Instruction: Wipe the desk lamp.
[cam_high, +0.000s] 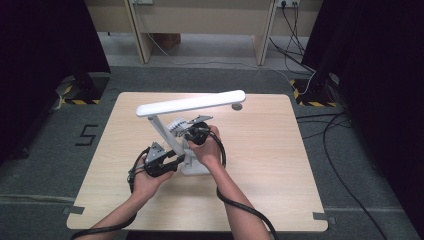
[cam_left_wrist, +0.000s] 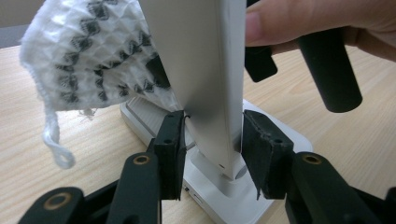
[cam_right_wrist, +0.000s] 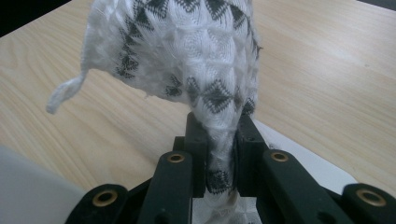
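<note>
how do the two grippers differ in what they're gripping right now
The left gripper clamps the white desk lamp's rigid upright arm; the right gripper pinches a soft white cloth with black diamonds. The left jaws stand wider apart around the arm; the right jaws squeeze the bunched fabric narrowly. Both are shut on something.

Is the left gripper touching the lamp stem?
Touching. The left gripper view shows the left gripper with both pads pressed against the lamp stem, no gap either side.
</note>
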